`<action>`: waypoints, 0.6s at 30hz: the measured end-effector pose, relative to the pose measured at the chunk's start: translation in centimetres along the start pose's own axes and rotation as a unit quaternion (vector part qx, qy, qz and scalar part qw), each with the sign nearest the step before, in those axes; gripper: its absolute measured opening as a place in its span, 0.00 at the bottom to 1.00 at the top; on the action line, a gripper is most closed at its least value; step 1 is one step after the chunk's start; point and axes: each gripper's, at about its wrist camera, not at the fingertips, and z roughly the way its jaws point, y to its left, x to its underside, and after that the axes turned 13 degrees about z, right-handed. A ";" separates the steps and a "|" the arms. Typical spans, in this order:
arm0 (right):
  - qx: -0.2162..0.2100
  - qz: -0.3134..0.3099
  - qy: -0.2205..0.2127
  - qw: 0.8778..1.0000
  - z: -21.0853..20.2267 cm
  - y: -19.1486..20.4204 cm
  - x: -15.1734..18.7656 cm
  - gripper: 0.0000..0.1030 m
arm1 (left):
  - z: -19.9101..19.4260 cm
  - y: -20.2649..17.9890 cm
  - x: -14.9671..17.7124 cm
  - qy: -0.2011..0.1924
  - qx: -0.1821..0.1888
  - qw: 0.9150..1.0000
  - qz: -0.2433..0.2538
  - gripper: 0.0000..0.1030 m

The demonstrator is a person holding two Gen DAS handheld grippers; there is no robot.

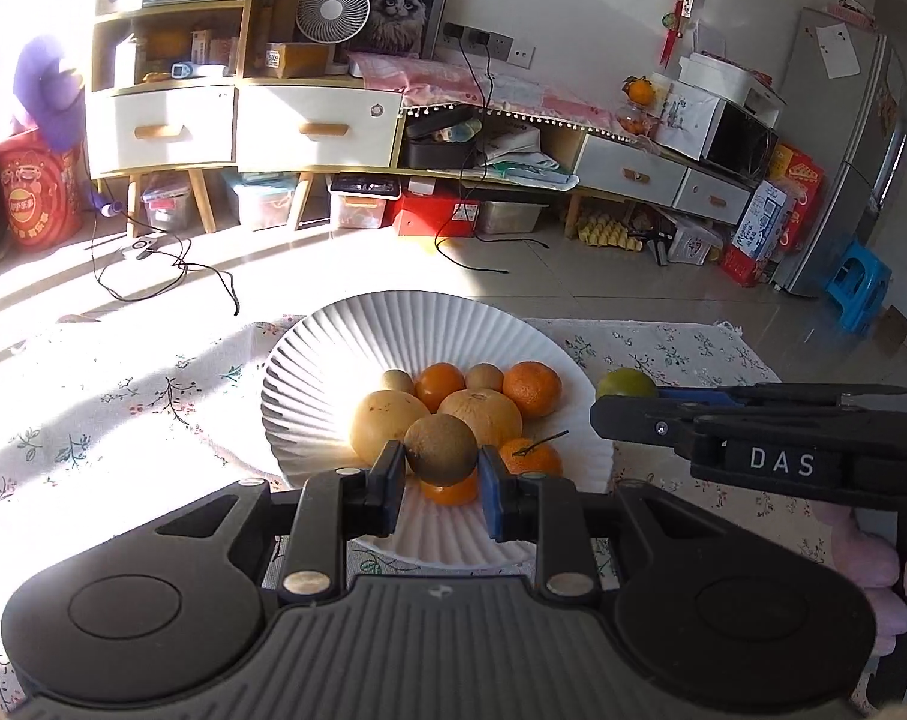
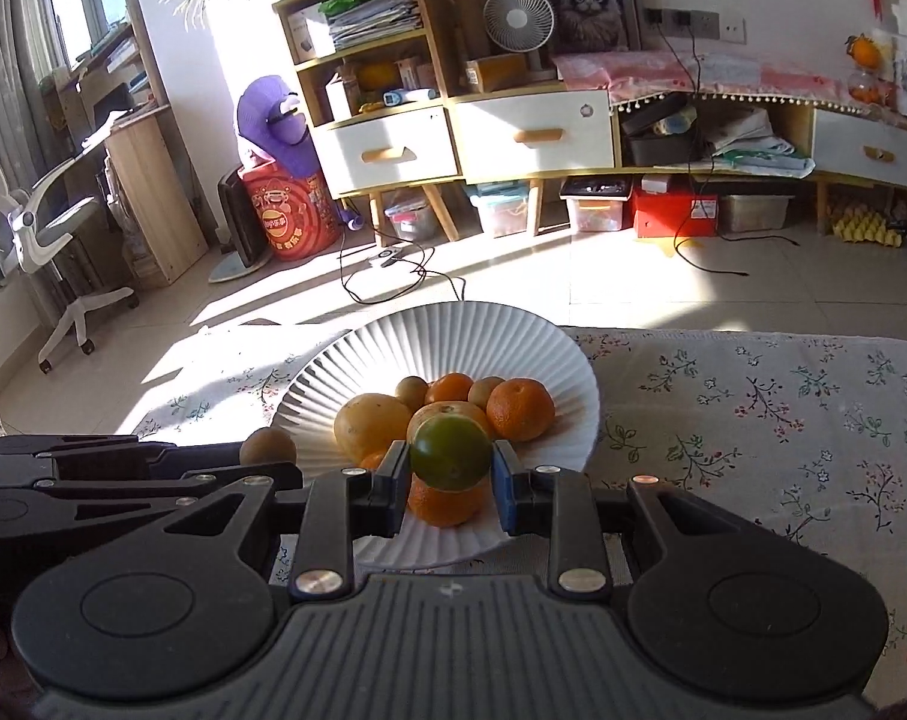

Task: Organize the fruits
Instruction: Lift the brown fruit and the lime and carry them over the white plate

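Note:
A white ribbed plate on a floral tablecloth holds several fruits: oranges, yellow pears and small brown kiwis. My left gripper is shut on a brown kiwi just above the plate's near side. My right gripper is shut on a green lime above the plate's near edge. The lime and right gripper also show at the right of the left wrist view; the kiwi shows at the left of the right wrist view.
The floral tablecloth spreads to the right and left of the plate. Beyond the table edge lies tiled floor with cables, a long cabinet with drawers, storage boxes, a fridge and a blue stool.

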 end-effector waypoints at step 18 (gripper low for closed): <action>0.014 0.101 0.034 0.994 7.2 -2.4 -3.9 0.25 | 7.6 1.8 -2.6 0.013 0.004 1.000 0.007 0.14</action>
